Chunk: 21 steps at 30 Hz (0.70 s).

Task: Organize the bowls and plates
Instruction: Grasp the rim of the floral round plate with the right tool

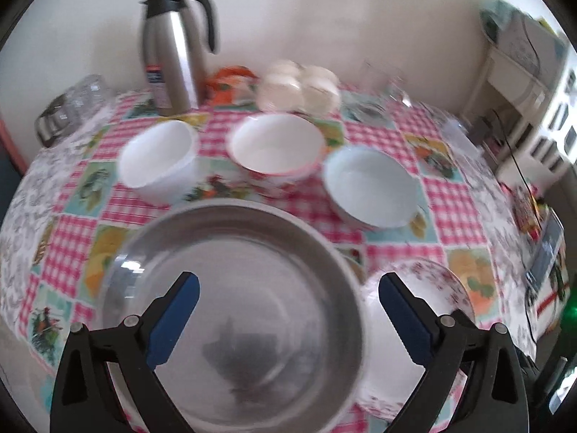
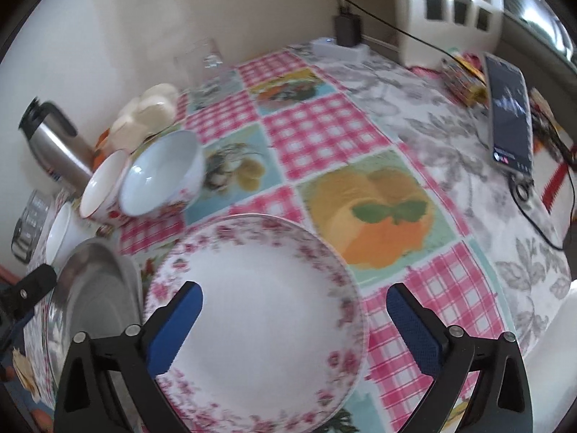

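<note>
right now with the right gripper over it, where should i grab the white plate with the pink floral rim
Take the white plate with the pink floral rim by its near right edge, one finger over the rim and one under. It lies flat on the checked tablecloth, so only the thin rim offers a bite. The open right gripper has free cloth there; the steel plate crowds the left.

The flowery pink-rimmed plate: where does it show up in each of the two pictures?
Left wrist view: floral plate at lower right, beside the steel plate.
Right wrist view: floral plate at bottom centre, steel plate to its left.
Shared landmark: the steel thermos jug.
</note>
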### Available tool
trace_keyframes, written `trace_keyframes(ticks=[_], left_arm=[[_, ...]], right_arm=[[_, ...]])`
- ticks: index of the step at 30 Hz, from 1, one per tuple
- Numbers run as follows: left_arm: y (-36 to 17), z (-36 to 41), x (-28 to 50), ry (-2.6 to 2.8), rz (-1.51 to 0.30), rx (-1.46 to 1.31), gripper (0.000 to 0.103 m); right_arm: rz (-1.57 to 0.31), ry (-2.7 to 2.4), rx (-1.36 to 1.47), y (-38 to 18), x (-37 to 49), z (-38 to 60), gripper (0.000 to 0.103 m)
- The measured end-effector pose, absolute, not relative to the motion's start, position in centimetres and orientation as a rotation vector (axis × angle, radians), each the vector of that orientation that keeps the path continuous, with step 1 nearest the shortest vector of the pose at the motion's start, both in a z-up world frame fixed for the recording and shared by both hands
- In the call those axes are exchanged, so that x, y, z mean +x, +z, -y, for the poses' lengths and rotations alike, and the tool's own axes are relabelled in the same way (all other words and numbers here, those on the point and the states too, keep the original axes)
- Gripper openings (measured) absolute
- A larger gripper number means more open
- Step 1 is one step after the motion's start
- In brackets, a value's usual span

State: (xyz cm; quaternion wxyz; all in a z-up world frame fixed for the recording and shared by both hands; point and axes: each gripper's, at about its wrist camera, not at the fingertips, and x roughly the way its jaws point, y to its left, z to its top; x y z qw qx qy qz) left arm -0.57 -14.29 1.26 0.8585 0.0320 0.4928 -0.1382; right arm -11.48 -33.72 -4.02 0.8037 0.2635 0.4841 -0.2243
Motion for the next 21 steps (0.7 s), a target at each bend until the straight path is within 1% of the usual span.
trace_keyframes(ticks=[4, 9, 10, 11, 12, 13, 14, 15, 16, 17, 18, 20, 21], left_arm=[[0.5, 16.6, -0.9, -0.372, -1.072, 0.100, 0.100], [0.1, 18.5, -1.1, -0.418, -1.076, 0.151, 0.100], [0.1, 18.8, -1.1, -0.421, -1.076, 0.158, 0.100], [0.0, 19.1, -1.0, -0.420, -1.075, 0.170, 0.100], [-0.1, 19.3, -0.9, -0.420, -1.075, 0.182, 0.100], [-0.2, 19.5, -0.8, -0.421, -1.076, 0.193, 0.100], [-0.4, 19.8, -0.7, -0.423, -1.079, 0.203, 0.100], [-0.6, 20.1, -0.6, -0.428, -1.084, 0.210, 0.100], [-0.7, 20.3, -0.5, -0.432, -1.088, 0.214, 0.100], [-0.7, 20.6, -0.5, -0.438, -1.091, 0.218, 0.099], [-0.7, 20.8, -0.5, -0.451, -1.091, 0.220, 0.099], [-0.6, 21.2, -0.5, -0.464, -1.084, 0.231, 0.099], [-0.6, 21.4, -0.5, -0.468, -1.079, 0.239, 0.097]], right_arm=[[-1.067, -0.507, 0.559, -4.9, -11.8, 34.6, 0.103], [-1.085, -0.531, 0.581, -5.6, -12.2, 35.3, 0.103], [-1.091, -0.539, 0.584, -5.7, -12.2, 35.4, 0.103], [-1.093, -0.546, 0.586, -5.8, -12.2, 35.4, 0.100], [-1.094, -0.553, 0.591, -5.9, -12.1, 35.6, 0.096], [-1.094, -0.559, 0.597, -5.9, -12.2, 35.7, 0.085], [-1.096, -0.564, 0.604, -6.0, -12.2, 35.9, 0.078], [-1.099, -0.568, 0.622, -6.1, -12.4, 36.1, 0.077], [-1.100, -0.568, 0.634, -6.2, -12.5, 36.2, 0.071], [-1.102, -0.570, 0.650, -6.4, -12.6, 36.4, 0.062], [-1.106, -0.574, 0.659, -6.5, -12.7, 36.4, 0.058], [-1.115, -0.572, 0.685, -6.9, -12.8, 36.7, 0.042], [-1.108, -0.552, 0.716, -7.0, -12.9, 36.9, 0.040]])
